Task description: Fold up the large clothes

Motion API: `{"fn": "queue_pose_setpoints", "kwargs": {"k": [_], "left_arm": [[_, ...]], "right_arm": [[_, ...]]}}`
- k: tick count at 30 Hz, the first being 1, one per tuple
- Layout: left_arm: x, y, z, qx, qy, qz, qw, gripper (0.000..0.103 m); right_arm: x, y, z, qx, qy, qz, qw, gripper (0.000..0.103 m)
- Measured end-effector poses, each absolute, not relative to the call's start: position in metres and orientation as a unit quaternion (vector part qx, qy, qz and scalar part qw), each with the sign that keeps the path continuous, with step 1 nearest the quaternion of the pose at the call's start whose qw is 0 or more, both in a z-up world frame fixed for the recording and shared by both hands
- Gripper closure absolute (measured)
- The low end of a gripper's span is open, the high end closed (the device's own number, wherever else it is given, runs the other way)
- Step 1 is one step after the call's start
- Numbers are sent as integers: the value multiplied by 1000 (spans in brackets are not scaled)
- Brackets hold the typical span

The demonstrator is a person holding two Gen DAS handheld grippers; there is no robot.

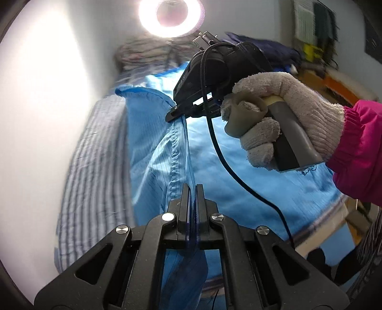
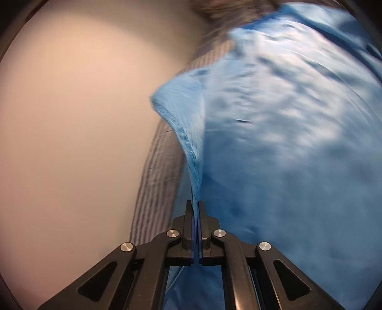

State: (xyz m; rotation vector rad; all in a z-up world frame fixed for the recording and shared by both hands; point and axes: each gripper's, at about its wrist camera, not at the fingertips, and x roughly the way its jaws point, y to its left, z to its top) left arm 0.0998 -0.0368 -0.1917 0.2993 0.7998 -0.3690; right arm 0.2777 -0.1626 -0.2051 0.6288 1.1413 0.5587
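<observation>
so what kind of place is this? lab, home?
Probably an indoor data-collection or work room, not clearly a home: a ring light glows overhead, the blue garment lies over striped cloth, and cluttered shelving stands behind, blurred.

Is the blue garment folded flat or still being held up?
Held up: blue garment is pinched in both the left gripper and right gripper, jaws shut.
</observation>
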Motion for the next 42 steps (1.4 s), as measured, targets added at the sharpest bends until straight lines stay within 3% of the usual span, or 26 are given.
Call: {"fn": "queue_pose_setpoints", "kwargs": {"k": [5,9,14,17,18,19,20,21,22,32,42], "left_arm": [[97,-64,-209,172,407,-203,874,102],[90,-69,-216,173,424,-225,860,102],[69,-39,-200,88,449,-247,854,96],[57,-3,-183,34,449,-245,859,96],[55,10,-180,24,448,-235,862,96],[54,22,-175,14,449,-221,866,89],[53,34,-173,4,449,-206,870,82],[55,47,-171,-4,449,-192,873,67],[58,59,-171,-16,449,-173,876,62],[98,74,-216,-76,472,-120,870,62],[103,33,-271,21,509,-92,856,62]], "right_arm": [[265,-199,-246,317,552,203,744,103],[265,-207,-248,300,554,196,751,103],[262,-209,-242,278,557,197,757,103],[263,-212,-248,270,568,201,751,95],[260,-216,-249,264,572,199,751,86],[256,-219,-247,259,571,198,753,76],[251,-222,-244,254,569,198,757,74],[246,-220,-242,251,567,200,758,73],[239,-221,-239,244,567,205,759,73],[152,-200,-215,126,558,223,789,73],[133,-180,-239,82,567,197,796,73]]}}
